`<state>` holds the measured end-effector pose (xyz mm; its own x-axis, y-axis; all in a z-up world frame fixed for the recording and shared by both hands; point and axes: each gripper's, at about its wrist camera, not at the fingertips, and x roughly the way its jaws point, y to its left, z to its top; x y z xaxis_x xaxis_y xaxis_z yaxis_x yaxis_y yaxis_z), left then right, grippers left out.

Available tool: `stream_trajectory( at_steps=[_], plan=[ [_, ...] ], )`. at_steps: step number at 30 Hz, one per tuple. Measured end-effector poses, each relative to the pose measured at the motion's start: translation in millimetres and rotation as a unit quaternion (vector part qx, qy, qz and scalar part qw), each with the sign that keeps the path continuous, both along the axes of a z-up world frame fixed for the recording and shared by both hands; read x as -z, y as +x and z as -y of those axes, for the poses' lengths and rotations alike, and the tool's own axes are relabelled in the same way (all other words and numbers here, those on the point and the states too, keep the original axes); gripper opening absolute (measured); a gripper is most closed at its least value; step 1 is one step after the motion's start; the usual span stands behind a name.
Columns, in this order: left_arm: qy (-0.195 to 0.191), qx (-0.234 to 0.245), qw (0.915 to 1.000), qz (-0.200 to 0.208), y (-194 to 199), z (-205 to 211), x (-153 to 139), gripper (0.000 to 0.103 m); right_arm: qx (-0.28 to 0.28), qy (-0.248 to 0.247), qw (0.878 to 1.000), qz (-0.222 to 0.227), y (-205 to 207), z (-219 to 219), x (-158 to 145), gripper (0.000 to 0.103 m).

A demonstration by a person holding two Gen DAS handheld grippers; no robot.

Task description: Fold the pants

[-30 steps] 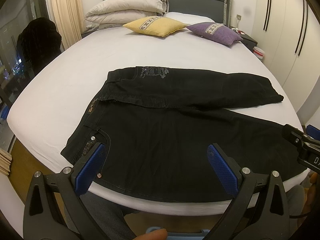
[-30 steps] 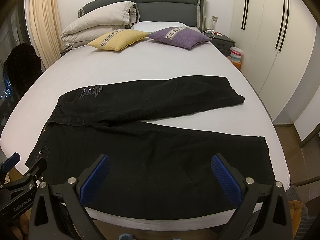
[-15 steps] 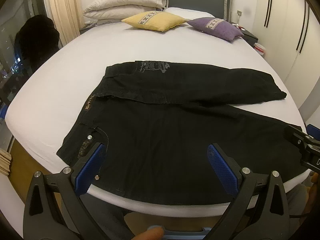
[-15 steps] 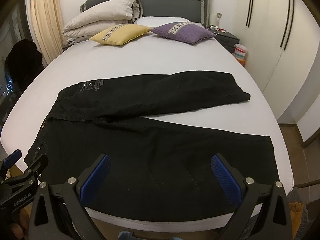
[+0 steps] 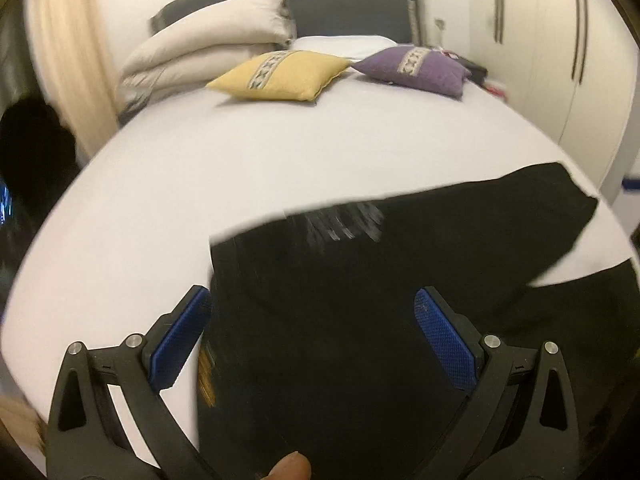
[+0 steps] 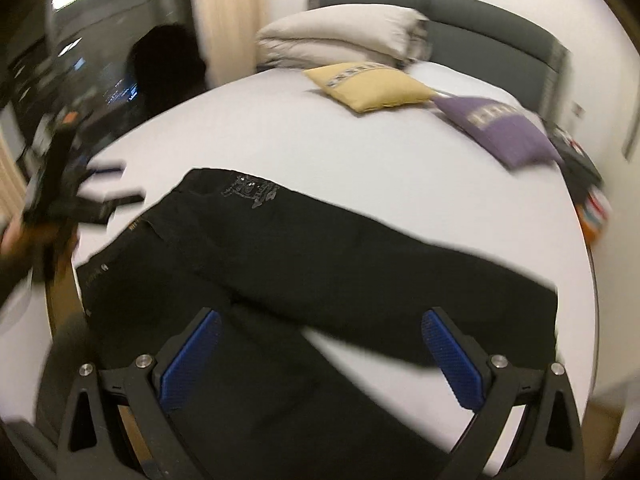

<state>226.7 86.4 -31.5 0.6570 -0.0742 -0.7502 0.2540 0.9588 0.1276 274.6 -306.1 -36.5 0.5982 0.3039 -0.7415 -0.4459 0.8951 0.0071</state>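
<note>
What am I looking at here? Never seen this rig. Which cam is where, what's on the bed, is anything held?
There is no robot arm: a person carries a two-finger gripper in each hand, and each has a fisheye camera looking forward along its blue-padded fingers. One picture is from the left gripper, the other from the right gripper. In both, the jaws stand wide open with nothing between them. On the white bed lie black pants, spread flat with the legs apart. Near the headboard sit a yellow cushion, a purple cushion and a folded beige duvet. The right view also catches the left gripper, blurred, at its left edge.
</note>
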Motion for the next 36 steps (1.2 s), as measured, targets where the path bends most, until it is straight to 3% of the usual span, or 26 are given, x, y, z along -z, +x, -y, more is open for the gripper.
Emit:
stream_trajectory(
  at_steps=[4, 7, 9, 15, 19, 21, 22, 26, 31, 34, 36],
  plan=[
    [0.091, 0.052, 0.9934, -0.047, 94.0, -0.2, 18.7, 0.103, -0.056, -0.014, 0.998, -0.005, 55.1, 17.5, 4.8, 0.102],
    [0.117, 0.097, 0.9846, -0.086, 143.7, 1.8, 39.6, 0.103, -0.076, -0.022, 0.997, -0.019, 92.3, 28.0, 15.9, 0.092],
    [0.111, 0.133, 0.9776, -0.12, 166.8, 5.4, 55.1, 0.103, -0.092, -0.021, 0.995, -0.035, 116.5, 34.1, 27.6, 0.088],
    [0.101, 0.208, 0.9588, -0.165, 214.3, 17.1, 89.1, 0.102, -0.136, -0.03, 0.988, -0.069, 156.9, 30.5, 63.4, 0.081],
    [0.111, 0.224, 0.9447, -0.213, 234.2, 24.0, 123.5, 0.067, -0.158, -0.032, 0.983, -0.083, 174.5, 29.0, 76.7, 0.078],
    [0.113, 0.231, 0.9393, -0.228, 237.0, 24.9, 132.4, 0.056, -0.166, -0.033, 0.982, -0.084, 179.0, 28.6, 79.9, 0.077],
    [0.102, 0.24, 0.9358, -0.237, 236.9, 25.2, 135.3, 0.044, -0.171, -0.033, 0.981, -0.086, 181.1, 28.3, 81.5, 0.077],
    [0.119, 0.251, 0.932, -0.232, 231.4, 29.6, 140.8, 0.016, -0.178, -0.049, 0.978, -0.093, 195.4, 26.8, 89.0, 0.072],
    [0.14, 0.256, 0.9377, -0.189, 216.3, 35.2, 137.1, 0.008, -0.182, -0.056, 0.978, -0.09, 205.9, 19.6, 88.6, 0.072],
    [0.158, 0.255, 0.9444, -0.134, 203.1, 39.4, 128.4, 0.008, -0.191, -0.061, 0.975, -0.091, 217.8, 13.0, 93.3, 0.072],
    [0.165, 0.253, 0.949, -0.092, 172.7, 38.2, 122.6, 0.008, -0.196, -0.067, 0.974, -0.094, 224.0, 8.9, 95.9, 0.068]
  ],
)
